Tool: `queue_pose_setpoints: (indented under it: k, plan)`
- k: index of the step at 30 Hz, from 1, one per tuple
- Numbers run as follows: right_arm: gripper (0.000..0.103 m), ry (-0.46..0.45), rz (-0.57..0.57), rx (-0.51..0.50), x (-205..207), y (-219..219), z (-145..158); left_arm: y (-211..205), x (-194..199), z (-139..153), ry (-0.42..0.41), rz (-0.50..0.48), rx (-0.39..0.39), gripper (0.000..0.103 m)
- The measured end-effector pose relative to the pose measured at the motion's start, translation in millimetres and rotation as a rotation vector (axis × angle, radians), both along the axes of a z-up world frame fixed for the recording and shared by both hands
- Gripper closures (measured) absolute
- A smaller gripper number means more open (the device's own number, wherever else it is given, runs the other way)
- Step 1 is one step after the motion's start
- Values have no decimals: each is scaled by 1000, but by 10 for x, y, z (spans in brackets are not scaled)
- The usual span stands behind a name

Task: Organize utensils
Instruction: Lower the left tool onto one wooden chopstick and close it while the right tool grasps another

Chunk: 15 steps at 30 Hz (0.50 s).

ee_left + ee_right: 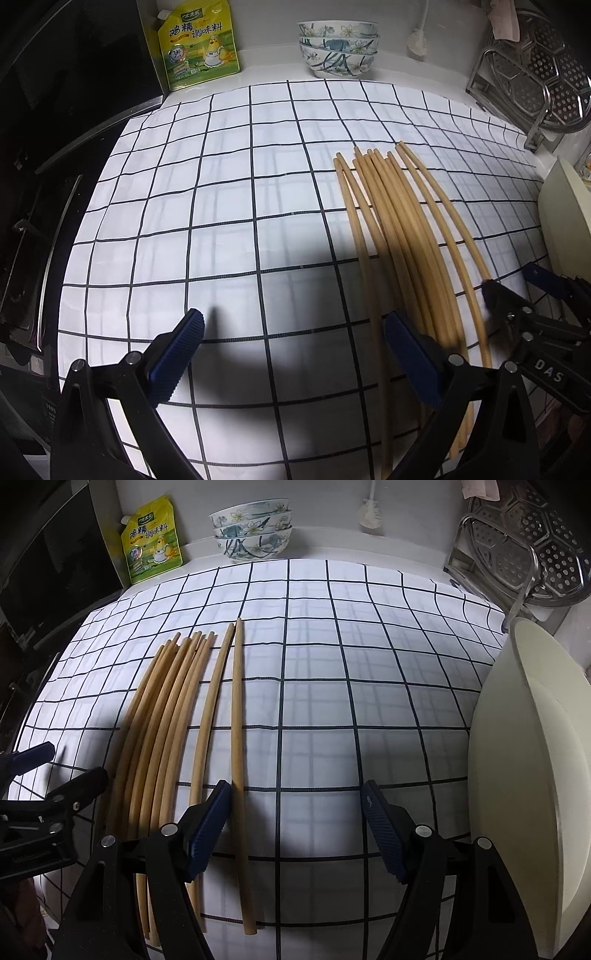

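Observation:
Several bamboo chopsticks [399,240] lie side by side on the white checked cloth [221,192], tips pointing away. In the right wrist view the same chopsticks [166,716] form a tight bundle at the left, with two [236,716] lying slightly apart on its right. My left gripper [295,354] is open, its right finger over the bundle's near part and nothing held. My right gripper [295,823] is open too; its left finger sits over the near ends of the two separated sticks. The right gripper's tip [496,291] shows at the left wrist view's right edge.
A yellow seasoning pouch [199,44] and stacked floral bowls [338,46] stand at the back wall. A steel rack with a perforated steamer plate [524,554] is at the back right. A cream-coloured basin [528,775] stands close on the right. A dark stove [48,184] borders the left.

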State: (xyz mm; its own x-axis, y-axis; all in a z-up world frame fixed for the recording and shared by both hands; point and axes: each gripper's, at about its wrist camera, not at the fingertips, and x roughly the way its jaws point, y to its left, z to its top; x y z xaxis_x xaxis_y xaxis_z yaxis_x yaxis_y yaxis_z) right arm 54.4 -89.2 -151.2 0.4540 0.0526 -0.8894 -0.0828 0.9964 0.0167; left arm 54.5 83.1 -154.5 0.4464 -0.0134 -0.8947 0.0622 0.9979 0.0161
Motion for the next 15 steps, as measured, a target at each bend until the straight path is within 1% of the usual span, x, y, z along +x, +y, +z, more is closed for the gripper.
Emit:
queue_pose_setpoints:
  k: [4, 8, 10, 11, 12, 13, 14, 15]
  plan:
    - [33, -3, 9, -2, 6, 19, 1, -8, 12, -56, 3, 1, 27, 5]
    - [33, -22, 22, -23, 16, 70, -12, 12, 40, -62, 6, 18, 12, 6]
    - [34, -32, 33, -29, 27, 99, -12, 16, 60, -63, 8, 22, -2, 7]
    - [34, -39, 41, -35, 36, 118, -11, 12, 65, -61, 6, 20, -8, 11]
    - [35, -47, 51, -43, 43, 141, -10, -4, 65, -48, -2, 13, -8, 17]
    - [40, -56, 64, -46, 46, 163, -9, -27, 64, -33, -10, 3, -8, 20]
    - [47, -61, 77, -45, 51, 181, -5, -47, 69, -24, -14, -2, -9, 26]
    - [51, -67, 92, -43, 56, 210, -2, -68, 68, -9, -21, -9, -12, 34]
